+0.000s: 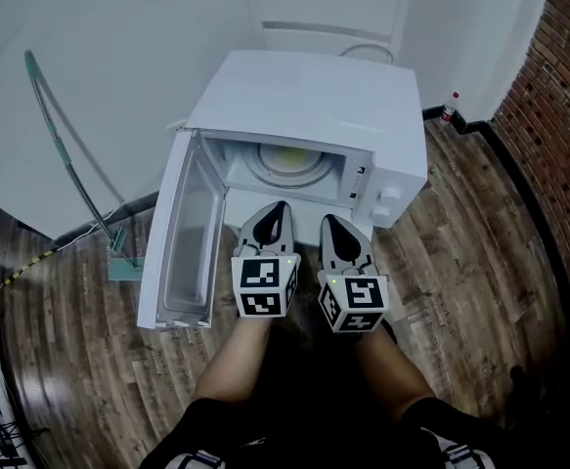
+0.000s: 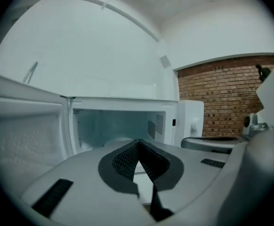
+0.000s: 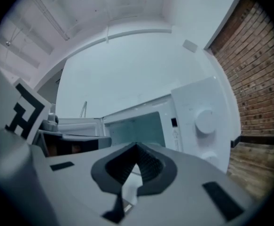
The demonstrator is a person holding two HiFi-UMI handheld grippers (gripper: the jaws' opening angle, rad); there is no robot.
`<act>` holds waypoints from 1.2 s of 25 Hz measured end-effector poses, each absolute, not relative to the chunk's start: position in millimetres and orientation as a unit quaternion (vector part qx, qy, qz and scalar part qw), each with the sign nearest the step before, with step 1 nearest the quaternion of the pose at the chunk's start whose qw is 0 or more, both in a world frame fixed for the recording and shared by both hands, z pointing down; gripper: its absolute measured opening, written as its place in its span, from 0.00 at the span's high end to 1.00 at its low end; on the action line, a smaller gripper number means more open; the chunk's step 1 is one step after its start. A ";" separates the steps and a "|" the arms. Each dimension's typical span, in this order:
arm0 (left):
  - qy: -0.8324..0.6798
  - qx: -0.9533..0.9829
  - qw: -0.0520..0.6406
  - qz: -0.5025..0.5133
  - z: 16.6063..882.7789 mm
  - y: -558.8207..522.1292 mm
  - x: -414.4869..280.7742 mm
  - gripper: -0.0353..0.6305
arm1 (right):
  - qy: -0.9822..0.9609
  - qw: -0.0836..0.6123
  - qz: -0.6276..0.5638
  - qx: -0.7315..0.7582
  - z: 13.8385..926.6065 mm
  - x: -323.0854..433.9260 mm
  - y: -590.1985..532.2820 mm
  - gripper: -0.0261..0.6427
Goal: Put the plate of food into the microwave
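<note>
Your microwave (image 1: 304, 96) stands ahead, door (image 1: 182, 233) swung out left, plate (image 1: 289, 162) inside; left gripper (image 1: 277, 208) and right gripper (image 1: 333, 223) sit side by side before the opening

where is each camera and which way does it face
head view: on the person's head, steeply down at the open microwave; shows forearms, left gripper, right gripper
left gripper view: on the left gripper, facing the cavity; shows shut jaws
right gripper view: on the right gripper, facing the control panel; shows shut jaws
shared: all see the microwave

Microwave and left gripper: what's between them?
Nothing in the way: the head view shows only a bare white surface between the left gripper and the open microwave.
</note>
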State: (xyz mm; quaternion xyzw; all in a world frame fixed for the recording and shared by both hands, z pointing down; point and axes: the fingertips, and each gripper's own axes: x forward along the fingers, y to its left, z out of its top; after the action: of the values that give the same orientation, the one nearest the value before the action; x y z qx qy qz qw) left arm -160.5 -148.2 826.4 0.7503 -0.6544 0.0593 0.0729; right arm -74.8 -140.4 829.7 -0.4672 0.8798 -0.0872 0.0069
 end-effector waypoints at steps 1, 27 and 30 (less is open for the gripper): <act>-0.653 0.751 0.077 0.058 813.1 -145.9 -158.9 0.95 | 0.879 0.010 -0.085 -0.469 816.4 -76.1 -141.3 0.95; -0.622 0.774 0.116 0.020 346.2 -144.2 -157.8 0.95 | 0.878 -0.007 -0.105 -0.467 343.7 -83.5 -168.2 0.95; -0.612 0.784 0.103 0.020 331.1 -150.6 -171.3 0.95 | 0.875 0.008 -0.102 -0.474 327.7 -95.9 -175.3 0.95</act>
State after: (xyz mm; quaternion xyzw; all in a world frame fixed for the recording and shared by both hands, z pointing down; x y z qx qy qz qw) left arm -171.3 -150.6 331.1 0.7840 -0.6117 0.0203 0.1031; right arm -95.9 -175.3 327.7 -0.4737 0.8746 -0.1024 0.0081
